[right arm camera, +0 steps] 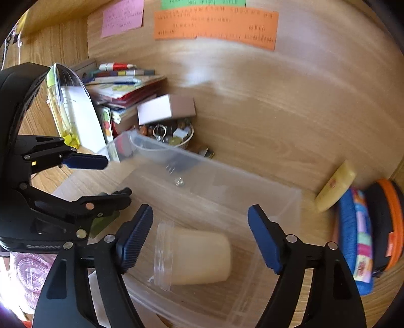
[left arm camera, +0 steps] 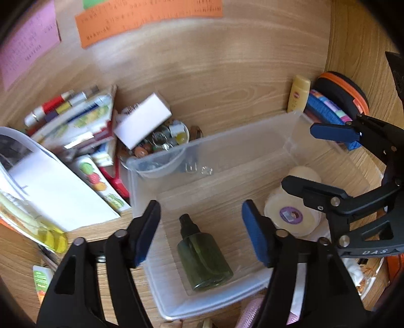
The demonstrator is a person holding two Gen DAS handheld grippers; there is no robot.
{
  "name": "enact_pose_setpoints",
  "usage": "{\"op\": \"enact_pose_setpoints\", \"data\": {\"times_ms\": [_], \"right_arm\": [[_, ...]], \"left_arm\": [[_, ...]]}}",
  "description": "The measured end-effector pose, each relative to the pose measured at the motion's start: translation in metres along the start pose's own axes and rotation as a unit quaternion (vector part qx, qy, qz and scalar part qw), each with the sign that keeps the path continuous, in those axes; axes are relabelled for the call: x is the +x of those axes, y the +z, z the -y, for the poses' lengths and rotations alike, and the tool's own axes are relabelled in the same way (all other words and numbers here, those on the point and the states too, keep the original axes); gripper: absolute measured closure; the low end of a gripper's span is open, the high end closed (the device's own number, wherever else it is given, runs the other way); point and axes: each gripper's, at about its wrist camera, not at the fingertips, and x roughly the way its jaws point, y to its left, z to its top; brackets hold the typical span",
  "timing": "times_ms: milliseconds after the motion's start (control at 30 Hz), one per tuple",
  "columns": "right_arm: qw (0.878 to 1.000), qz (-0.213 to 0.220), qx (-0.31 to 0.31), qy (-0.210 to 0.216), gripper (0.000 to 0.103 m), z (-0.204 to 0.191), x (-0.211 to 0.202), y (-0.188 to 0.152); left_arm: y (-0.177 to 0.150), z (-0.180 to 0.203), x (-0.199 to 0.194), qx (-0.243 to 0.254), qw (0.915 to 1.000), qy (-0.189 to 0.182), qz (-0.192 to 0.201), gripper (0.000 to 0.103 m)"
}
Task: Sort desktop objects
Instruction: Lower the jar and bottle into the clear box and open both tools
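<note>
Left wrist view is looking down into a clear plastic bin (left arm camera: 214,141) sitting on the wooden desk (left arm camera: 227,83); the left gripper (left arm camera: 200,232) is hanging over the bin's near end with its blue-padded fingers (left arm camera: 145,234) standing wide apart and gripping nothing; a dark green spray bottle (left arm camera: 203,257) is lying on its side on the bin floor below the gap, touching neither pad; the right gripper (left arm camera: 300,156) is showing at the right of this view, its fingers also spread, above a cream jar (left arm camera: 293,214) lying in the bin's right end; right wrist view is showing the right gripper (right arm camera: 200,234) over that same jar (right arm camera: 197,257), which is lying on its side with its clear threaded neck pointing left, free between the wide-open pads; the left gripper (right arm camera: 118,176) is reaching in from the left there; beyond the bin, a bowl of small trinkets (left arm camera: 164,141) is sitting beside a white box (left arm camera: 144,119) and a stack of books (left arm camera: 83,118); a yellow tube (left arm camera: 299,93) and a blue pouch (left arm camera: 328,111) are leaning against the back corner; coloured paper notes (right arm camera: 217,22) are stuck on the wall.
</note>
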Motion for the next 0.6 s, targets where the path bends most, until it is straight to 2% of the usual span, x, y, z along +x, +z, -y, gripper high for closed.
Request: {"op": "enact_pose_setpoints", "data": {"times_ms": [133,167,433,600], "right_arm": [[1.0,0.006,-0.004,-0.019,0.025,-0.003,-0.014,0.005],[1.0,0.009,-0.005,-0.026,0.021,-0.004,-0.019,0.006],[0.998,0.048,-0.004,-0.051,0.016,-0.009,-0.066,0.007],[0.995,0.077,0.005,-0.059,0.005,-0.014,-0.097,0.002]], "left_arm": [[0.001,-0.004,-0.021,-0.007,0.9995,0.018,0.025,0.022],[0.0,-0.004,-0.025,-0.01,0.9994,0.017,0.03,0.02],[-0.009,-0.008,-0.066,-0.015,0.9968,0.042,0.066,0.014],[-0.022,-0.009,-0.096,-0.019,0.9938,0.055,0.095,0.011]]}}
